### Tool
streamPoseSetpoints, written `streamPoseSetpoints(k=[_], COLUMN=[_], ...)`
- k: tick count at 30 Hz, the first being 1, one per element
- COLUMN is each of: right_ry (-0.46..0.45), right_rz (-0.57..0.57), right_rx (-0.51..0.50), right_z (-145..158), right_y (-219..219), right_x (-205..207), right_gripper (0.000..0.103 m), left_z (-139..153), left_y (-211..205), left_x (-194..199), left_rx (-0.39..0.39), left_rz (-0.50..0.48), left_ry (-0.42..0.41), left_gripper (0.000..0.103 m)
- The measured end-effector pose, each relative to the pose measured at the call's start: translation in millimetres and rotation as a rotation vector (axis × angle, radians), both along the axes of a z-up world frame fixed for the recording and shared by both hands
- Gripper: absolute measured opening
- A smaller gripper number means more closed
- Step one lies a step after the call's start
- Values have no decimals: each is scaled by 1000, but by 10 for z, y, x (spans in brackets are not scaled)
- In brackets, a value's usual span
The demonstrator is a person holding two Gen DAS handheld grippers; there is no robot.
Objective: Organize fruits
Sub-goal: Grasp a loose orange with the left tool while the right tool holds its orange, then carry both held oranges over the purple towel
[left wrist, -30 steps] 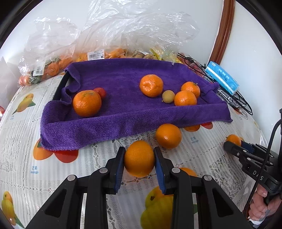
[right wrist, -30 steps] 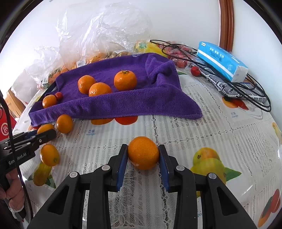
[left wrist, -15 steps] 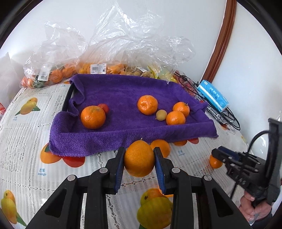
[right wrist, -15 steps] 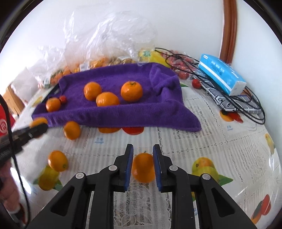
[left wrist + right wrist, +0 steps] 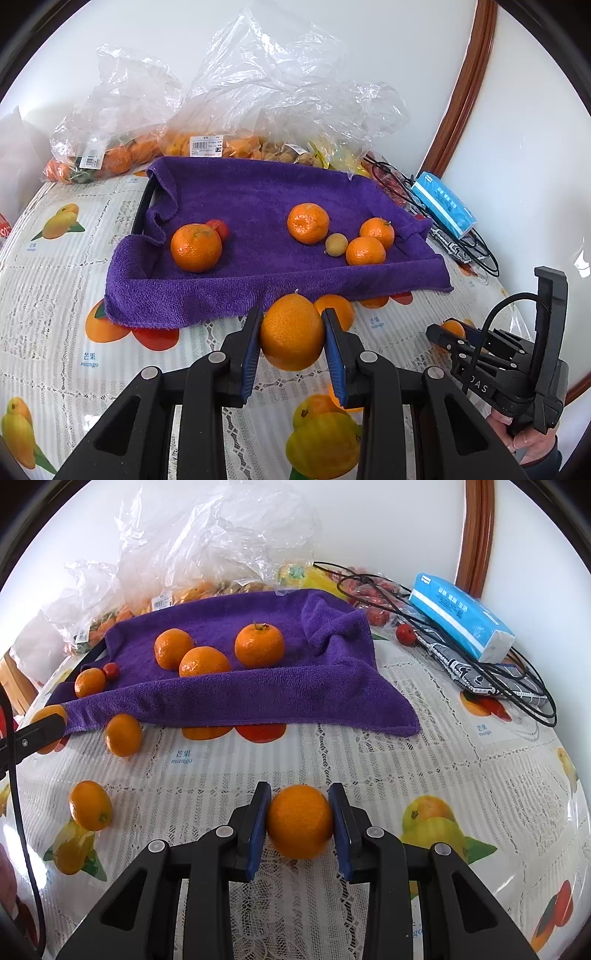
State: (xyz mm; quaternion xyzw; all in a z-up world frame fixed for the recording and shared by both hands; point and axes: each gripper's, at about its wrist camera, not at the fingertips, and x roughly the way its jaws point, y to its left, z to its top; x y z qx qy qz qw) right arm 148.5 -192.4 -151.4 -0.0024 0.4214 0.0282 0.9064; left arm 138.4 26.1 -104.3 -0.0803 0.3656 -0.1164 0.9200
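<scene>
Since 0.5 s ago, left gripper (image 5: 291,341) still clamps its orange (image 5: 291,338); right gripper (image 5: 299,821) now grips an orange (image 5: 300,826), nearer purple towel (image 5: 258,672).

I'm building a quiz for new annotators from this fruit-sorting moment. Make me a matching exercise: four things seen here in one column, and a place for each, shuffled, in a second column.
Things:
1. small red fruit
2. blue tissue pack
3. orange in the left gripper
4. price-labelled bags

Places:
A. behind the purple towel, by the wall
B. on the black cables, right of the towel
C. on the towel, beside its leftmost orange
D. between two blue pads

Pairs: 1-C, 2-B, 3-D, 4-A
</scene>
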Motion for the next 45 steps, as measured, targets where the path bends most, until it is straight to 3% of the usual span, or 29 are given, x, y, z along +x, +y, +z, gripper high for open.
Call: streamPoseSetpoints(k=[19, 45], right_ry=[-86, -165], right_rz=[11, 23], right_rx=[51, 110], right_z=[390, 634], right_y=[-17, 61], right_x=[-47, 150], right_gripper=[32, 32], left_z=[60, 112], left_y=[37, 131], left_x=[-27, -4], left_rx=[-27, -47], left_rz=[5, 61], left_ry=[-25, -28], left_gripper=[31, 31])
